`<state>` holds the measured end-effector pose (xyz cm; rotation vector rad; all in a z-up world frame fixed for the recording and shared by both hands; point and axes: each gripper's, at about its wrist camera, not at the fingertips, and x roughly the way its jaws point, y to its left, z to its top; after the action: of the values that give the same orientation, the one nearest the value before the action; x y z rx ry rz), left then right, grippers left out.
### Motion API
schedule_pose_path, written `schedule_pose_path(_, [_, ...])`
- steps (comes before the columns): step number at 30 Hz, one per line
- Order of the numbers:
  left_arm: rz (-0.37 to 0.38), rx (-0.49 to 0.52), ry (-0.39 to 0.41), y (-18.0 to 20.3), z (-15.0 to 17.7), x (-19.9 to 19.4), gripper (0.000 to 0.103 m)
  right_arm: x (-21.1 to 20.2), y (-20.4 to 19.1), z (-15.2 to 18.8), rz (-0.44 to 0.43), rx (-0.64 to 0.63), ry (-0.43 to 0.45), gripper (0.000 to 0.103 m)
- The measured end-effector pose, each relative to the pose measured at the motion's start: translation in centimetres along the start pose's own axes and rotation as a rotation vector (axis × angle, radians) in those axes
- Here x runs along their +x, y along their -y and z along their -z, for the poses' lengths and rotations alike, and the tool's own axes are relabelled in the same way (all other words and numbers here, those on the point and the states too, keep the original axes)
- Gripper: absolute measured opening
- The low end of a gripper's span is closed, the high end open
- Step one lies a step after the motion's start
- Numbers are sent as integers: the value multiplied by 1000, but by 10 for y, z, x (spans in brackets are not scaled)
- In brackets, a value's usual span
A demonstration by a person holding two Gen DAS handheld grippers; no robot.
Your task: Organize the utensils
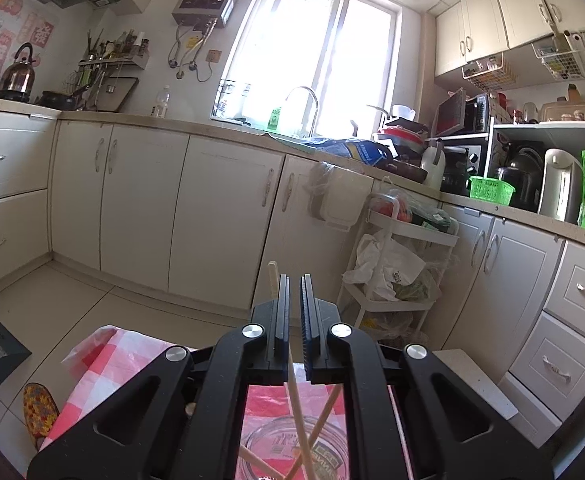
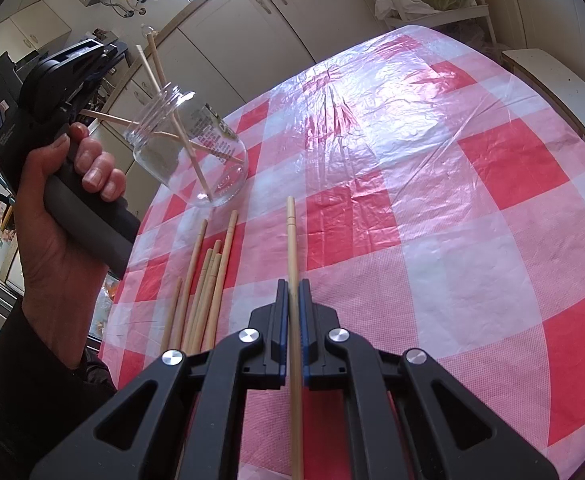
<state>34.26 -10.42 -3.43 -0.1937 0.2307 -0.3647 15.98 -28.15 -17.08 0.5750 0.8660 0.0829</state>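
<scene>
My right gripper (image 2: pixel 293 284) is shut on a long wooden chopstick (image 2: pixel 291 240) that points away over the red-and-white checked tablecloth (image 2: pixel 412 200). Several loose chopsticks (image 2: pixel 208 280) lie just to its left. Beyond them stands a clear glass jar (image 2: pixel 196 148) with a few chopsticks leaning in it. A hand (image 2: pixel 64 184) holds the left gripper up beside the jar's mouth. In the left wrist view the left gripper (image 1: pixel 295 280) is shut above the jar (image 1: pixel 292 448). One jar chopstick (image 1: pixel 272 276) runs beneath its fingers, and I see nothing pinched between them.
The table's edge falls away left of the loose chopsticks. A white stool (image 2: pixel 552 92) stands by the far right corner. A white cart (image 1: pixel 396 264) stuffed with bags stands against the kitchen cabinets (image 1: pixel 140 208). A patterned slipper (image 1: pixel 38 408) lies on the floor.
</scene>
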Motion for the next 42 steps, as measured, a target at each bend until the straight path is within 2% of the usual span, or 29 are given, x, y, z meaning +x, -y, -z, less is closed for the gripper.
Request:
schedule_pose_path(7, [23, 56, -43, 5, 9, -24, 5, 1, -1, 0, -3, 2, -1, 6])
schedule_pose_path(12, [41, 37, -74, -1, 11, -63, 6, 2, -2, -1, 6, -8, -5, 6])
schedule_pose_path(15, [47, 29, -106, -8, 17, -90, 19, 2, -11, -1, 50, -64, -12, 7])
schedule_pose_path(17, [37, 15, -120, -15, 23, -110, 35, 3, -19, -1, 70, -98, -15, 16])
schedule_pose_path(19, [31, -2, -130, -23, 27, -125, 41, 5, -26, -2, 93, -132, -20, 25])
schedule_pose_path(22, [26, -30, -142, -36, 33, -141, 45, 9, -35, -3, 148, -190, -26, 25])
schedule_pose_path(24, [30, -4, -114, -41, 38, -140, 51, 10, -36, -4, 157, -192, -33, 25])
schedule_pose_path(25, [30, 41, -97, -41, 39, -132, 52, 11, -36, -3, 161, -192, -37, 25])
schedule_pose_path(27, [20, 98, -158, -47, 44, -100, 51, 11, -36, -4, 166, -190, -48, 25])
schedule_pose_path(29, [75, 47, -224, -60, 47, -77, 51, 8, -34, -3, 165, -189, -56, 25])
schedule_pose_path(33, [115, 43, -266, -65, 57, -68, 52, 4, -36, 2, 182, -243, -64, 26])
schedule_pose_path(35, [116, 42, -293, -68, 66, -66, 52, 7, -42, 5, 196, -302, -73, 35])
schedule_pose_path(37, [106, 54, -275, -69, 72, -68, 52, 10, -47, 9, 182, -348, -68, 58])
schedule_pose_path(39, [106, 55, -276, -69, 72, -67, 52, 16, -57, 15, 175, -422, -75, 73])
schedule_pose_path(42, [107, 53, -275, -70, 73, -66, 52, 23, -67, 20, 190, -461, -97, 86])
